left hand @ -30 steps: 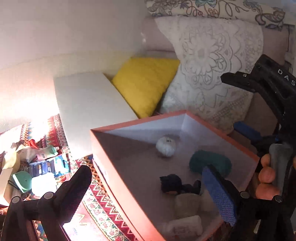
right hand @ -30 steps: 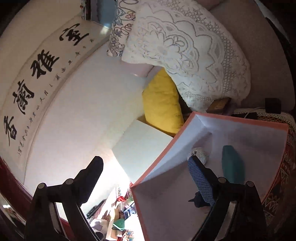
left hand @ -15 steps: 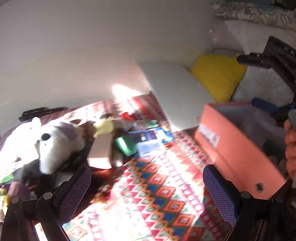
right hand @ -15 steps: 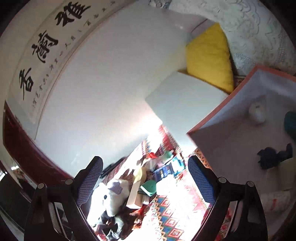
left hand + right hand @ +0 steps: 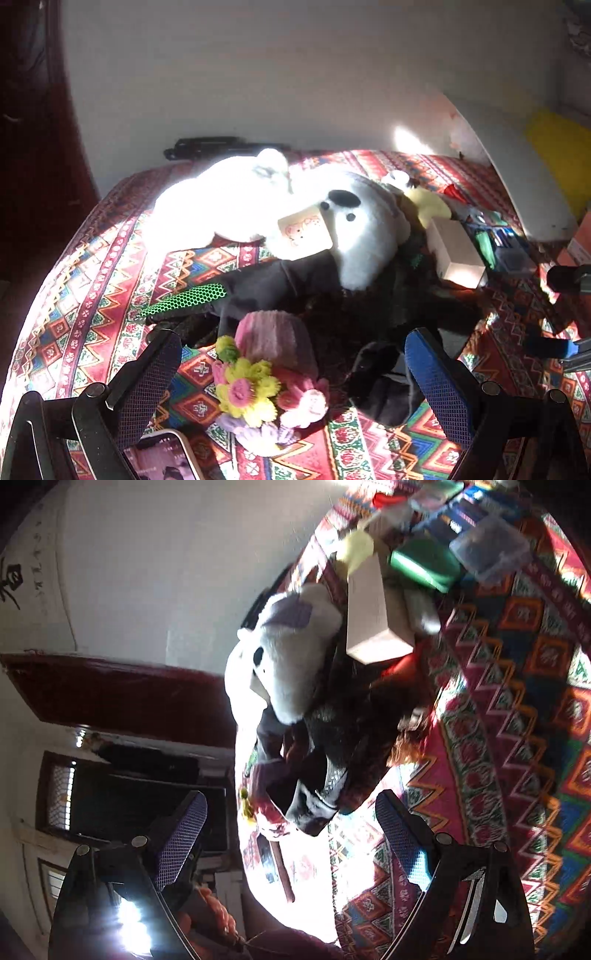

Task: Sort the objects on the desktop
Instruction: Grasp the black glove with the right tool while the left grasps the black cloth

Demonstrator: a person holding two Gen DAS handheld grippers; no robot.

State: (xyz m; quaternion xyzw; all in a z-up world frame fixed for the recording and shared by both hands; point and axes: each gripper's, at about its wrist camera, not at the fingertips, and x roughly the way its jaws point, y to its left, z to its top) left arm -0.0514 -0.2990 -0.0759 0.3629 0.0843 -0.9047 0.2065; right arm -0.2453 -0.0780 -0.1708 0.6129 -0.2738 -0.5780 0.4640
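Both my grippers, left gripper (image 5: 291,373) and right gripper (image 5: 291,834), gape empty. Yarn bouquet (image 5: 266,380) looks light, squashy; I'd pinch its pink wrap, not the blooms.

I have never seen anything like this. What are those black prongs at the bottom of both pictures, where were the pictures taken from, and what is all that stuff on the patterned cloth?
No robot here: a person carries a two-finger gripper in each hand, each with a camera looking along its fingers. One picture is from the left gripper, the other from the right gripper, tilted sideways. Both are open and hold nothing. On the red patterned cloth lie a white plush toy with black eyes, a pink knitted flower bouquet, dark clothing, a white cardboard box and a phone.
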